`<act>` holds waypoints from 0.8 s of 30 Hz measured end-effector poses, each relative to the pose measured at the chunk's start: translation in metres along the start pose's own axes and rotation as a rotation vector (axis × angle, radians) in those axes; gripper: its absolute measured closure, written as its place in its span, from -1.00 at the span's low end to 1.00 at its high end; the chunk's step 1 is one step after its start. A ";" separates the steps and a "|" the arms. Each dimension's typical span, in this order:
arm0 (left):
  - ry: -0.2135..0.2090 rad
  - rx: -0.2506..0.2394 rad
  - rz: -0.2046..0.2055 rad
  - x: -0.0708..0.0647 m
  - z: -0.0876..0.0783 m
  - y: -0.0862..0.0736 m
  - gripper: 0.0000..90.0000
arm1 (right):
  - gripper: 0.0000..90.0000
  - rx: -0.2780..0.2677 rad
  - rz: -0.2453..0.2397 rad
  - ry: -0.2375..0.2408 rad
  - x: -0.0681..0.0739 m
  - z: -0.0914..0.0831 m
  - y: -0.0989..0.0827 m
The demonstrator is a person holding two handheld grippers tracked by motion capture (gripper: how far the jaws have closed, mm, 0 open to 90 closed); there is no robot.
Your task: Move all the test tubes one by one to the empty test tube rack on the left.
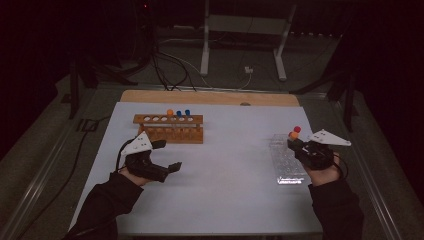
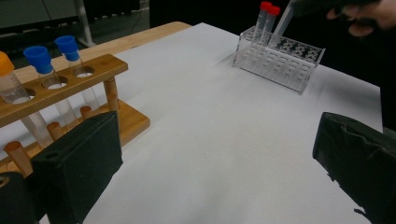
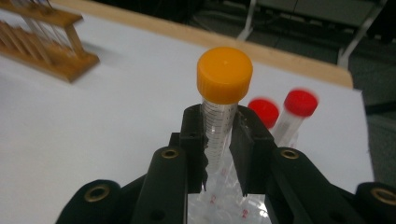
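High view: my right tool (image 1: 295, 141) sits over the near-right of the counter (image 1: 220, 190), closed on an orange-capped tube (image 1: 293, 135) above the clear rack (image 1: 286, 161). A red-capped tube (image 1: 297, 129) stands just behind it. My left tool (image 1: 169, 156) hangs jaws apart, holding nothing, just in front of the wooden rack (image 1: 168, 128), which carries one orange-capped and two blue-capped tubes (image 1: 183, 113). Racks well apart. Room dark.

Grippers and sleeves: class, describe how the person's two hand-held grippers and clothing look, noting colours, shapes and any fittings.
Both the left gripper and right gripper are black, each topped by a pale grey three-cornered plate. A dark cable trails from the left one. In the right gripper view, brass-coloured rivets dot the black linkage and one jaw pad has a toothed edge. The left gripper's pads are broad black blocks. The person wears dark long sleeves.
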State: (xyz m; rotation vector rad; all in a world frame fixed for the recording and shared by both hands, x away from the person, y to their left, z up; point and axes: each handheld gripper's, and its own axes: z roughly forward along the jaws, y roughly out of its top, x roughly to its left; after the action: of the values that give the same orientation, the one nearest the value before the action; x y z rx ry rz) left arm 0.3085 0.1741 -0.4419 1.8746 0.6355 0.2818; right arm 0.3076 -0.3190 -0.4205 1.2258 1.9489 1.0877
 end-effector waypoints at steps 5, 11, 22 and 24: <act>-0.012 0.001 0.003 -0.001 0.001 0.004 -0.95 | 0.66 -0.065 -0.020 0.010 0.008 -0.017 0.013; -0.040 0.004 -0.001 -0.004 0.007 0.008 -0.95 | 0.66 -0.074 -0.067 0.097 0.034 -0.016 0.020; -0.119 0.018 0.031 -0.018 0.029 0.022 -0.89 | 0.66 0.039 -0.147 0.254 0.087 0.023 0.004; -0.135 0.020 0.040 -0.021 0.034 0.024 -0.88 | 0.66 0.055 -0.165 0.278 0.096 0.028 0.002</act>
State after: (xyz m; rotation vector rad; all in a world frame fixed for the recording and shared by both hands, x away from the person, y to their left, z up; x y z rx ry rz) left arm 0.3146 0.1291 -0.4306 1.9096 0.5113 0.1735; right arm 0.2923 -0.2220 -0.4376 0.9613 2.2579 1.1753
